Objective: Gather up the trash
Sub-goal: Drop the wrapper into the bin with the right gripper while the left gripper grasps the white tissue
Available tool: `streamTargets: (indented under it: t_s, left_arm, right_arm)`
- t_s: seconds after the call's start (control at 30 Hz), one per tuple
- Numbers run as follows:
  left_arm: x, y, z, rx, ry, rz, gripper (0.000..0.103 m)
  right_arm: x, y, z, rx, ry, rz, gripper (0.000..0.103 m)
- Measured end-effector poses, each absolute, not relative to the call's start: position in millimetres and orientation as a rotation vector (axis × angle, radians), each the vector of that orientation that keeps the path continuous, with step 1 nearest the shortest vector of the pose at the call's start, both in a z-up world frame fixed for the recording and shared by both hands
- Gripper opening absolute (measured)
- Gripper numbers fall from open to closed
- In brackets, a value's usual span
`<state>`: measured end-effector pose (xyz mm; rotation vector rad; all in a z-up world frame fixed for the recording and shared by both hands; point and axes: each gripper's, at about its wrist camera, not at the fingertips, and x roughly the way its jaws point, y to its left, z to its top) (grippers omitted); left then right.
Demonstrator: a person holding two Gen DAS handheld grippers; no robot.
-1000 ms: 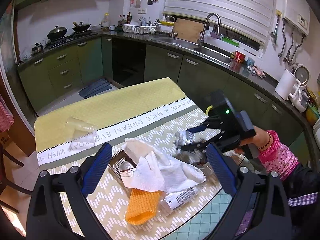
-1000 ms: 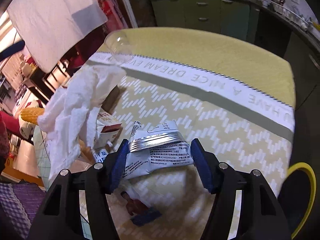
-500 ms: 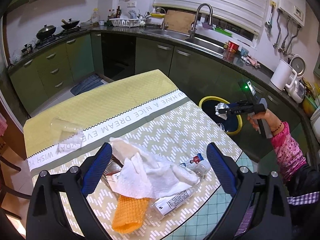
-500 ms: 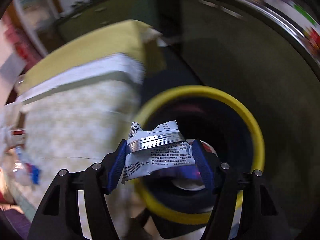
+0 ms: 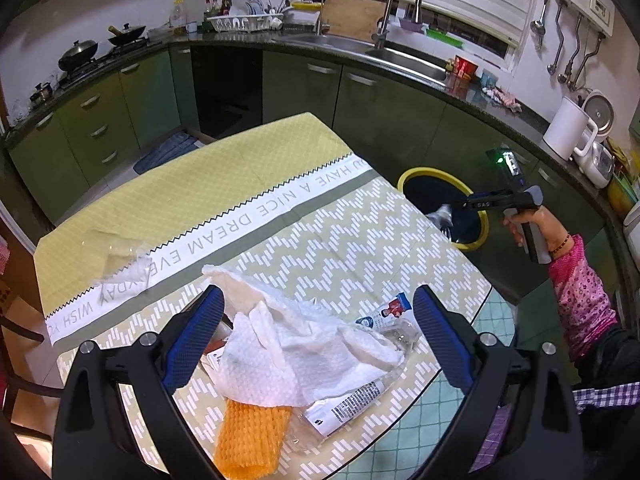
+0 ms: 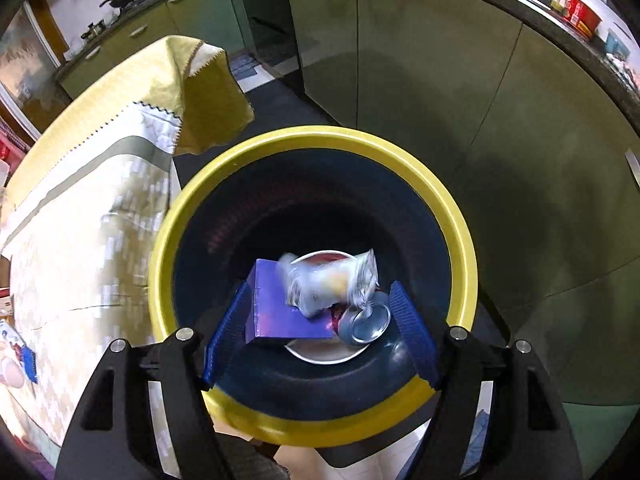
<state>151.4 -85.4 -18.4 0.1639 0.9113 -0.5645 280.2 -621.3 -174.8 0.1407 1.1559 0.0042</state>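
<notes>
Above the yellow-rimmed bin (image 6: 316, 148), the right gripper (image 6: 320, 328) is opening its fingers and the light, crinkly foil wrapper (image 6: 332, 284) (blurred) drops free between them, while the left gripper (image 5: 316, 336) hovers, fingers apart, over the soft paper towel (image 5: 288, 356) on the worktop (image 5: 360, 248), best pinched at a raised fold.

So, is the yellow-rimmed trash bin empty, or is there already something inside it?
Not empty. The bin already holds a purple box, a metal can and a white plate, seen from the right wrist.

Printed upside down along the white band of the tablecloth (image 5: 256, 216): "HAVE A NICE DREAM EVERYDAY WISH". Small print on the tube (image 5: 344, 404), too fine to read.
</notes>
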Motion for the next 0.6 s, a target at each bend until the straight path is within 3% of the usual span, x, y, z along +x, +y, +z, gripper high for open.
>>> streamTargets:
  t_s: [0.4,0.6]
  left_arm:
    - [186,-87,-60,0.28,1.092,-0.59,0.09]
    - [174,-96,-69,0.37,1.101,-0.597,0.061]
  right_arm:
    - [259,-590,-154,0.129,1.128,0.088,0.072]
    - [260,-583,-154,0.126,1.132,0.11,0.072]
